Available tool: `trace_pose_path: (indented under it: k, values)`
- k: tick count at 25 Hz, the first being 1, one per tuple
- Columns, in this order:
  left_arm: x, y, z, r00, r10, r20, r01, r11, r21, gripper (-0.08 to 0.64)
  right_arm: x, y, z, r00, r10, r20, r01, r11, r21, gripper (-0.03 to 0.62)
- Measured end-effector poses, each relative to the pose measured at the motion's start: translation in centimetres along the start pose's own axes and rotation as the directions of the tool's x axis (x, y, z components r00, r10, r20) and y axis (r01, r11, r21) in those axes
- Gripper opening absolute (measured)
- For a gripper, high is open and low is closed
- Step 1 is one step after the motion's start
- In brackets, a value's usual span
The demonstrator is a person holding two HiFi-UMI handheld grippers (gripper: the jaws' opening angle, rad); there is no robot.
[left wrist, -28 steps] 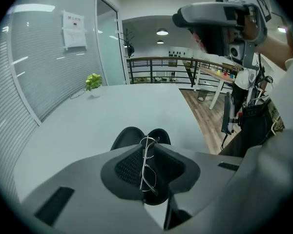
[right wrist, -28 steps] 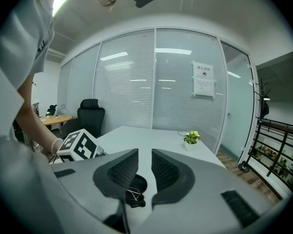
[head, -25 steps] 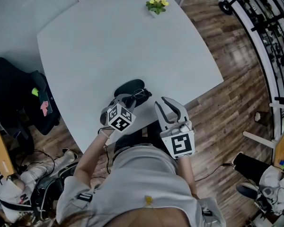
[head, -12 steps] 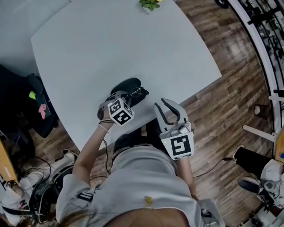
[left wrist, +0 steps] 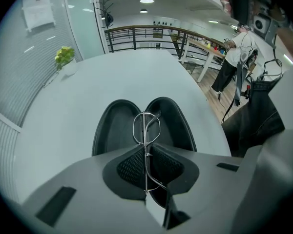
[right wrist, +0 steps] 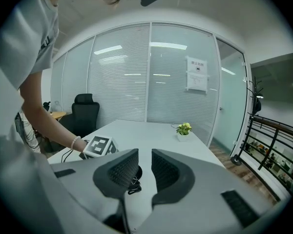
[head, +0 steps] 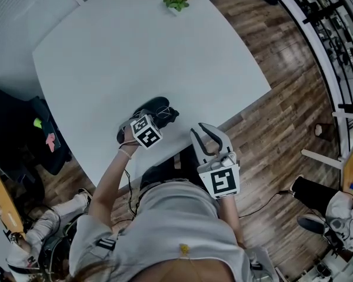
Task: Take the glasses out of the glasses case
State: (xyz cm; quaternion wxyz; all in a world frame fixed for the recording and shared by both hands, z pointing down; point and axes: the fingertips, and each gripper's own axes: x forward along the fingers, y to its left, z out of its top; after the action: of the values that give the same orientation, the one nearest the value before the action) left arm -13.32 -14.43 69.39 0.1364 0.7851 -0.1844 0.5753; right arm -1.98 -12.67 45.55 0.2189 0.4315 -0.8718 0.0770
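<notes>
white table (head: 135, 46); glasses (left wrist: 146, 129) pinched in left claw (left wrist: 147, 154); above open case (left wrist: 116, 126)

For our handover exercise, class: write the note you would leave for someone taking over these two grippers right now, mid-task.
Left gripper: shut on the thin silver wire-framed glasses, held over the open black oval glasses case.
Right gripper: open, empty, held back off the near edge of the pale grey table.
Done: case open, glasses gripped.
Left: lift the glasses clear of the case, then probably set them on the table. I cannot tell if they are fully free of it yet.
</notes>
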Motion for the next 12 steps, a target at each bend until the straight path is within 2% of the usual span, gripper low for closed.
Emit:
trace_pose_path:
  k: [4, 12]
  values:
    - [-0.07, 0.06, 0.19, 1.0, -0.021, 0.007, 0.021, 0.999, -0.033, 0.061, -0.03, -0.25, -0.13, 1.0, 0.004, 0.004, -0.003, 1.0, -0.004, 0.091]
    - [-0.32, -0.02, -0.09, 1.0, 0.011, 0.013, -0.01, 0.999, -0.035, 0.054, 0.16, -0.26, 0.04, 1.0, 0.024, 0.015, -0.024, 1.0, -0.018, 0.091]
